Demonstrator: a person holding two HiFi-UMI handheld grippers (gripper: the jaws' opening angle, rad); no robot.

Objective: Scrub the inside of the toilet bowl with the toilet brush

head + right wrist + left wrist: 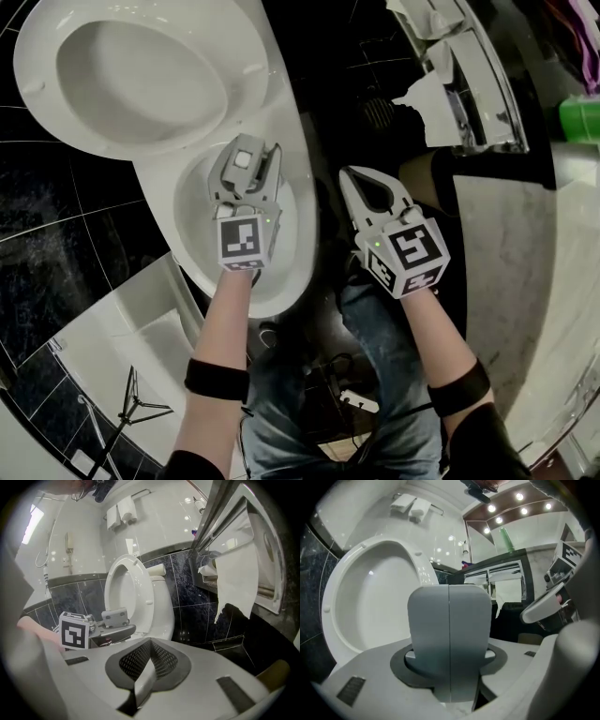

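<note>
As seen from above, find left gripper (247, 155) poised over the toilet bowl (289, 281), pointing toward the raised seat (122, 75) on the far side. Record toilet bowl left of centre, near end toward the person, white rim showing on both sides of the gripper. Record left jaws closed: in the left gripper view, grey pads (429, 634) meet along one vertical seam, nothing between them.

Find right gripper (346, 174) just right of the bowl, apart from its rim, against dark tiles (328, 84). Record its jaws likewise closed, tips together, holding nothing. From the right gripper view, confirm left gripper to its left, in front of the upright seat.

Note torn toilet paper (427, 98) hanging at far right from a holder (469, 66) with its cover swung open. Note green bottle (581, 117) at the far right edge, standing on the pale marbled bench (525, 253). Note black bands (217, 380) on both forearms and jeans (375, 431) at the near edge, between the arms.
</note>
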